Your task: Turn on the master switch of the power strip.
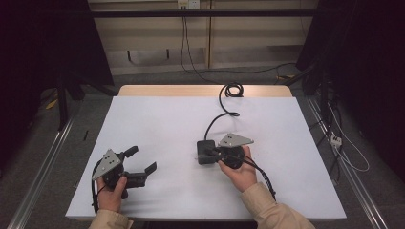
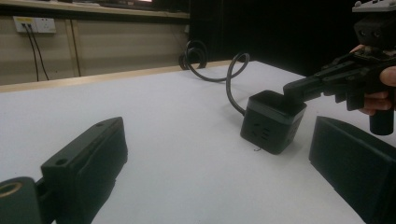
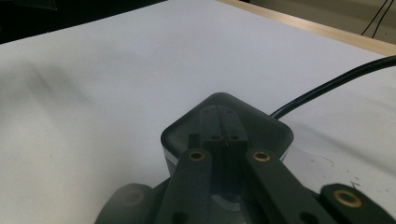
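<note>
- Right tool (image 1: 210, 153), jaws shut together, rests its tips on top of a black power cube (image 1: 205, 151) sitting mid-surface (image 1: 157, 119); nothing is gripped.
- Left tool (image 1: 142, 161) waits with jaws wide and empty near the front edge, well apart from the cube.
- Cube's cable (image 1: 224, 107) trails toward the far edge; by the look of it, any handling of the cube remains ahead.
</note>
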The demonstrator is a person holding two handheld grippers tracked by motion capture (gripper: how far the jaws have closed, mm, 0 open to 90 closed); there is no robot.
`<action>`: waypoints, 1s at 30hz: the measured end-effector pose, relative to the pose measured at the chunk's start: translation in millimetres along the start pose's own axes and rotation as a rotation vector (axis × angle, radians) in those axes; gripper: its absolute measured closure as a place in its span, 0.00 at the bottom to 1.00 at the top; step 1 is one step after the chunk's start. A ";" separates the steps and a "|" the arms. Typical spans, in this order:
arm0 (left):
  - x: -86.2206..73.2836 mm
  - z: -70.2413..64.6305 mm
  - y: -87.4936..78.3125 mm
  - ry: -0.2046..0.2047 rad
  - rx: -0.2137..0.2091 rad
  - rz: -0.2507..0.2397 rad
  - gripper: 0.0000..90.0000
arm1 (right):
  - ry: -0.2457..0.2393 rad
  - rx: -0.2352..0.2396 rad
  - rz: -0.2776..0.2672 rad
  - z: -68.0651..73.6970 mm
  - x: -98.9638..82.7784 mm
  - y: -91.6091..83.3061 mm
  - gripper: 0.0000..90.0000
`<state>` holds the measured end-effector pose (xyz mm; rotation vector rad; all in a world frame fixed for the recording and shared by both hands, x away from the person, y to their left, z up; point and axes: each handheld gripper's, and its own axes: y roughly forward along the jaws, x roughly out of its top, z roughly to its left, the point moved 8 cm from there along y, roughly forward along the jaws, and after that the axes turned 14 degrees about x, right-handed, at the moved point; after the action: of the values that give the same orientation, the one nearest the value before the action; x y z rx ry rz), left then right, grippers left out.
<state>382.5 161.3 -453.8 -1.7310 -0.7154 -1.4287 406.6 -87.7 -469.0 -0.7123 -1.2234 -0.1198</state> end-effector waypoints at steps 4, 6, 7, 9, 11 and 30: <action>0.3 0.1 -0.5 -0.003 0.001 -0.002 0.04 | 0.001 0.001 0.010 1.3 0.2 1.8 1.00; 0.4 0.8 -0.7 0.004 0.001 -0.003 0.04 | -0.003 0.002 0.004 2.2 0.2 2.6 1.00; 0.3 0.9 -0.8 -0.001 0.002 -0.002 0.04 | -0.012 0.001 0.002 2.4 0.0 2.6 1.00; 0.3 1.3 -0.8 0.002 0.001 -0.003 0.04 | -0.017 -0.003 -0.001 2.4 -0.3 2.6 1.00; 0.5 1.5 -0.8 0.002 0.000 -0.004 0.04 | -0.009 0.002 -0.005 2.1 -0.3 2.5 1.00; 0.7 2.3 0.9 -0.002 0.000 -0.007 0.04 | 0.027 0.037 -0.037 -0.7 1.2 0.0 1.00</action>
<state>384.6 162.7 -453.5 -1.7320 -0.7228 -1.4316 407.7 -87.8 -468.0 -0.6541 -1.2100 -0.1372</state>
